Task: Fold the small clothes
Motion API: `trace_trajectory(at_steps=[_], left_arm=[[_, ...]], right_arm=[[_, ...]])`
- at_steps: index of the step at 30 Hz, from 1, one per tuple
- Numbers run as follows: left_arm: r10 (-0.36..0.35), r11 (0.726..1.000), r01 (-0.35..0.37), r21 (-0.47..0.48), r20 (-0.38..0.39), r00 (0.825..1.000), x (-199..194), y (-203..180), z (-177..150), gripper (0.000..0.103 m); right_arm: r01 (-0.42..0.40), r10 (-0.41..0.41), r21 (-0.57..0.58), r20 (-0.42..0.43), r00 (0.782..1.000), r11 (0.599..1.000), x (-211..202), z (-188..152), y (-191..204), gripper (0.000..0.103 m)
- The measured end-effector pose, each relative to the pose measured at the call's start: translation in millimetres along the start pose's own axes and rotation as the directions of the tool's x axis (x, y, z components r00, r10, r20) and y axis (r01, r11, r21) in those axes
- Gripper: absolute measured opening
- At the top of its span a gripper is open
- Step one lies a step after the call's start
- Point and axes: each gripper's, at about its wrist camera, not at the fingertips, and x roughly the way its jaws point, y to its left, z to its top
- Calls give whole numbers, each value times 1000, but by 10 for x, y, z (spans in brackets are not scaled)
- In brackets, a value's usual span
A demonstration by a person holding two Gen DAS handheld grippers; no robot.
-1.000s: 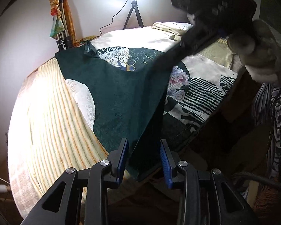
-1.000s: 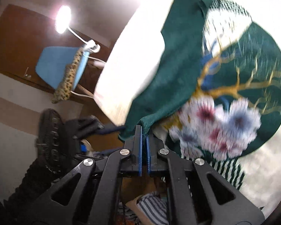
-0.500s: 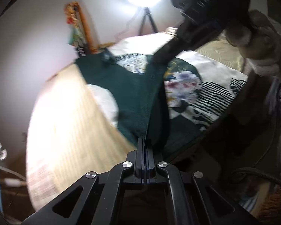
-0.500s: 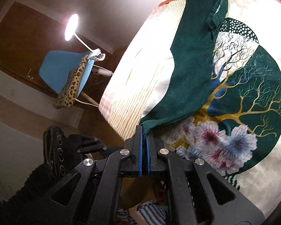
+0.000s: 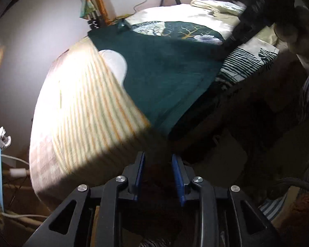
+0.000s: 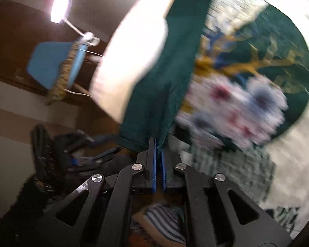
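A dark green garment lies spread over the bed, its near corner hanging at the bed's edge. My left gripper hovers just below that corner. Its jaws are opening and nothing is between the blue pads. My right gripper is shut on the garment's hem and holds that edge stretched low over the bedspread. In the left wrist view the right gripper reaches down to the cloth's far right edge, with a hand behind it. The right wrist view is blurred.
The bedspread is cream-striped on one side, with a tree and flower print on the other. Folded pale cloth lies at the bed's far end. A blue chair and a lamp stand beside the bed. Striped clothes lie below.
Half a second ago my left gripper was shut on the garment's edge; its jaws have now parted and the cloth has dropped onto the bed. The right gripper has sunk, still gripping the hem.
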Motion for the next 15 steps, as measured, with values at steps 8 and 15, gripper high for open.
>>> trace_trajectory(at_steps=[8, 15], left_arm=[[0, 987, 40, -159, 244, 970, -450, 143, 140, 24], [-58, 987, 109, -119, 366, 929, -491, -262, 653, 26]], right_arm=[[12, -11, -15, 83, 997, 1000, -415, -176, -263, 22], [78, -71, -6, 364, 929, 997, -1260, -173, -516, 25]])
